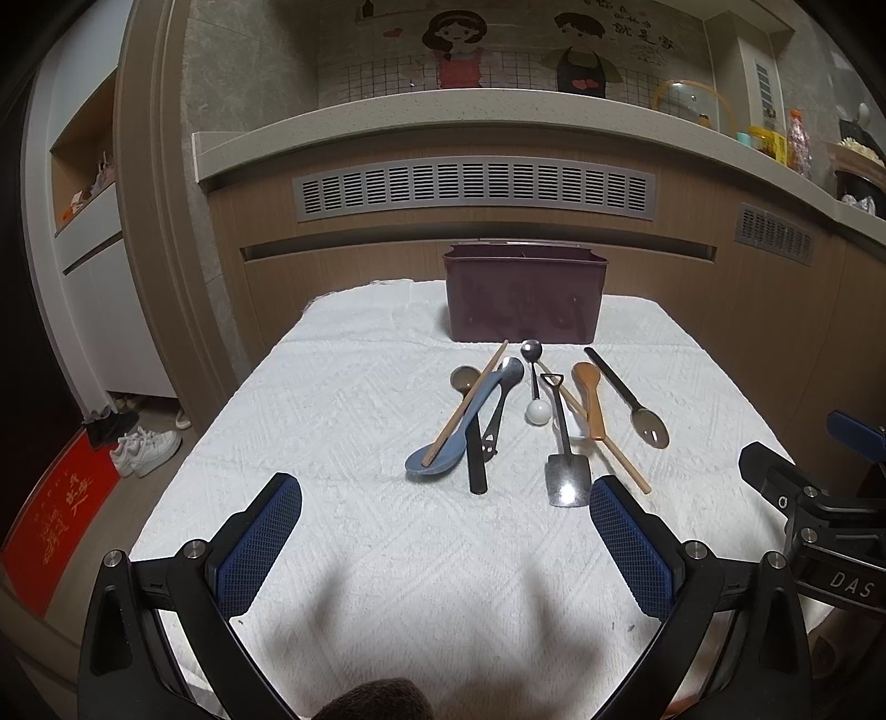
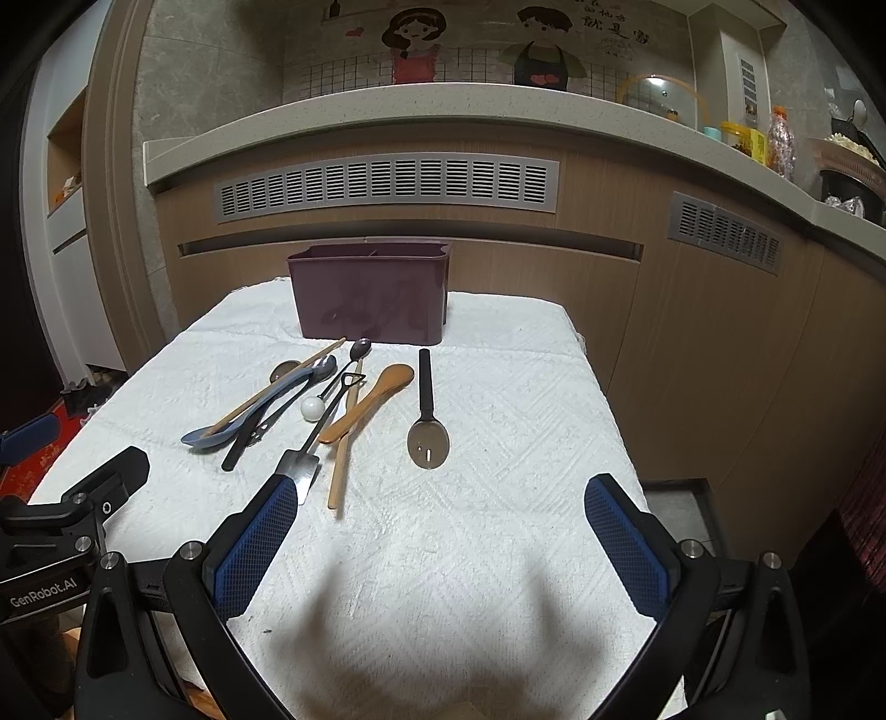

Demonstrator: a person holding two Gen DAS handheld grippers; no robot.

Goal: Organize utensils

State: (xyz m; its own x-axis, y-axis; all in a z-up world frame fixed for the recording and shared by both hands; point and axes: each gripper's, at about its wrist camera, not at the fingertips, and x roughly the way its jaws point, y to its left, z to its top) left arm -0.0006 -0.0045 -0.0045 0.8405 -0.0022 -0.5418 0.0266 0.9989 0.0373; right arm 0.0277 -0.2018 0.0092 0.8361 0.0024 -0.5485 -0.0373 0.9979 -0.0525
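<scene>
The left gripper [image 1: 446, 531] is hovering with its jaws spread wide, holding nothing and touching nothing; its blue pads [image 1: 259, 545] are hanging above the near part of the white towel [image 1: 332, 399]. The right gripper [image 2: 440, 531] is doing the same, jaws wide apart and empty, its left pad overlapping the blade of the small shovel spoon [image 2: 302, 471] in the right wrist view, though whether they are touching I cannot tell. Both grippers are pointing level toward the far edge of the table, side by side, each showing at the edge of the other's view.

The utensils are lying in a loose cluster on the towel, toward the far edge, just in front of the dark maroon bin [image 1: 523, 293] that is standing upright at that far edge. On the left side of the cluster a blue spoon [image 1: 459, 432] is lying with a wooden chopstick [image 1: 465, 404] crossing over it, a black handle [image 1: 476, 462] just beside them. In the middle a metal spoon with a white ball end [image 1: 534, 382] is resting next to the shovel spoon. A wooden spoon [image 1: 590, 399] and a second chopstick [image 1: 609, 443] are overlapping further right. The black slotted spoon [image 2: 427, 415] is lying apart, nearest the right edge.

Behind the table a wood-panelled counter with a grey vent grille [image 1: 473, 188] is running across the room, with a cartoon mural [image 1: 520, 50] above.
</scene>
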